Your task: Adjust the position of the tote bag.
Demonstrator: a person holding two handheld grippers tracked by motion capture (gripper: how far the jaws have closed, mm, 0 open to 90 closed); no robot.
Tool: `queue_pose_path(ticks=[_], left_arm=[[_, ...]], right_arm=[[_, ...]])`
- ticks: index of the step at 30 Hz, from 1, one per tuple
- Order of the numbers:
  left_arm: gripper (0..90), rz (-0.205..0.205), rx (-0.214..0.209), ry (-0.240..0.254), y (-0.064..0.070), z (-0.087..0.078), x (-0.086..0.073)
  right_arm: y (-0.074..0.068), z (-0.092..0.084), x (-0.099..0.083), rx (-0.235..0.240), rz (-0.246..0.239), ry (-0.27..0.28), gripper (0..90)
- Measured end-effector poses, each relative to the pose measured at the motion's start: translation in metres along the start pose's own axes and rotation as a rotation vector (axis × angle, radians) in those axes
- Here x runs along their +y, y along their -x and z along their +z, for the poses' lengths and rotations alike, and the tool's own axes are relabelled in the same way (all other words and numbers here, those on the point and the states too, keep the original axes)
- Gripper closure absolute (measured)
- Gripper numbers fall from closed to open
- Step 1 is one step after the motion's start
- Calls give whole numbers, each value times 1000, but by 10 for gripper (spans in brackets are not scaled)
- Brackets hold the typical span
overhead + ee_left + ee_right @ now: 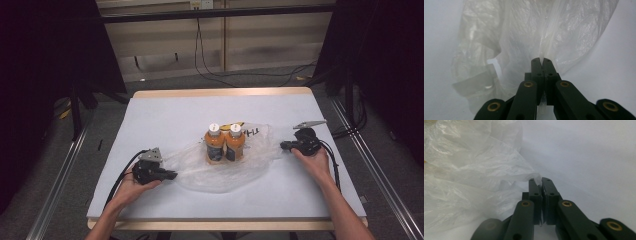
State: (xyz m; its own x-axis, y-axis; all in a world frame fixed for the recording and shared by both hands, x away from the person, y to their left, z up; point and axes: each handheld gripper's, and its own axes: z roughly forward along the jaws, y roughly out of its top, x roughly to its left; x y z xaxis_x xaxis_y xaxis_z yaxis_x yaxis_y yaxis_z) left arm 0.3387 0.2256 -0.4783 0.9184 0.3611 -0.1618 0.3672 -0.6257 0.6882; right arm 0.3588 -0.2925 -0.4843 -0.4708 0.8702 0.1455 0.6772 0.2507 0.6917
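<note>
A clear plastic bag (197, 171) lies crumpled across the middle of the white table (175, 110). Two orange bottles (215, 143) (235, 142) with white caps stand side by side inside it. My left gripper (175, 175) is at the bag's left end, shut on a bunched strip of the plastic (524, 32) that runs between its jaws (541, 60). My right gripper (282, 145) is at the bag's right end. Its jaws (539, 180) are shut on a thin corner of the plastic (474, 170), low over the table.
A small yellow thing (231, 123) shows behind the bottles, next to black writing on the bag. The table's wooden rim (225, 92) runs along the far side. Black curtains flank the table, and cables (215, 75) lie on the floor beyond.
</note>
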Motion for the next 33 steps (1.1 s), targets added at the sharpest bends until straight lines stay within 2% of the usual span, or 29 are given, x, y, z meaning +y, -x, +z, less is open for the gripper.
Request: queue_pose_path(ticks=[2,3,4,7,12,13,16,18,19,21,23,24,27,28,31,33], left_arm=[[886,5,-10,6,2,-1,0],[848,6,4,5,3,-2,1],[799,-1,-5,22,4,-2,3],[703,7,-26,66,10,-5,11],[542,9,-22,111,18,-14,23],[522,4,-29,131,19,-17,24],[487,-1,-9,164,18,-27,27],[478,-4,2,180,17,-33,28],[480,-16,9,201,17,-36,29],[508,-2,28,213,16,-42,32],[579,-4,32,237,18,-45,35],[619,13,40,236,19,-46,37],[716,40,32,232,20,-45,46],[747,50,29,229,21,-42,52],[785,86,35,176,22,-29,65],[809,111,30,137,20,-16,75]], right_arm=[[-2,-1,-1,-3,-24,7,775],[-4,-2,-1,-12,-37,8,719],[-4,-3,-1,-16,-37,17,708],[-7,-13,3,26,-20,81,580],[-16,-35,9,50,-33,163,442],[-18,-39,10,54,-35,177,421],[-22,-53,13,55,-48,215,361],[-24,-60,14,55,-58,221,343],[-25,-65,14,54,-59,230,339],[-28,-72,15,51,-68,241,339],[-31,-79,17,36,-67,259,348],[-33,-83,18,40,-72,274,376],[-39,-92,21,76,-91,295,520],[-41,-93,22,89,-100,295,598],[-52,-86,26,147,-142,263,729],[-59,-79,30,166,-170,238,790]])
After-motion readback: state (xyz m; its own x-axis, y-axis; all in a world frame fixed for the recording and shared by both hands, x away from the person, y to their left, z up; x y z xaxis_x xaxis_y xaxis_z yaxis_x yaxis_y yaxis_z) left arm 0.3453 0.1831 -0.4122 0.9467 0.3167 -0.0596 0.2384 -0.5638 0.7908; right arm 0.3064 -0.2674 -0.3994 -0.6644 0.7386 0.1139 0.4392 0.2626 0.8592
